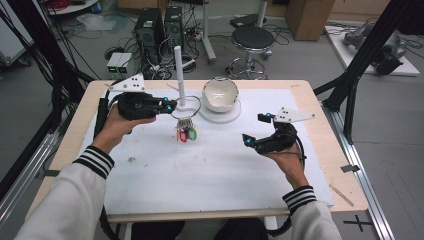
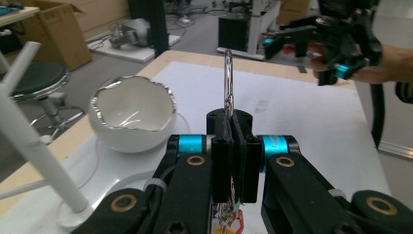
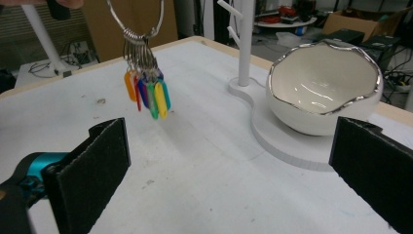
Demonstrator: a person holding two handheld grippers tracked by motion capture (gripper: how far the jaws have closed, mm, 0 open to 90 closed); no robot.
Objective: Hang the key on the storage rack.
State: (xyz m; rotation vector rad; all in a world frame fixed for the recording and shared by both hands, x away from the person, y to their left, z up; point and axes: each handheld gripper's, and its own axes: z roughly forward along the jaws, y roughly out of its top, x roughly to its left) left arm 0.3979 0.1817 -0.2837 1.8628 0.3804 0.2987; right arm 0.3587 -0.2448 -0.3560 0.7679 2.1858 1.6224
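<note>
Your left gripper [image 1: 170, 106] is clamped tight on a large metal key ring [image 1: 186, 107], its jaws pinched together on the wire so the ring stands up from between the pads [image 2: 234, 141] in the left gripper view. You hold the ring lifted above the white mat [image 1: 200, 165], just in front of the white peg stand [image 1: 179, 75]. A bunch of keys with coloured tags [image 3: 146, 92] — orange, red, blue, green and yellow — hangs from the bottom of the ring, clear of the mat.

Your right gripper [image 1: 255, 130] is spread wide with nothing between the jaws — in the right gripper view its two black pads [image 3: 109, 151] sit far apart at either edge. It hovers over the right part of the mat, well apart from the ring, pointing toward it.

Behind the ring, to its right, a white bowl with a jagged silver rim [image 1: 220, 94] sits on the stand's flat round base [image 1: 220, 116]. All of this rests on a wooden table [image 1: 330, 150].
</note>
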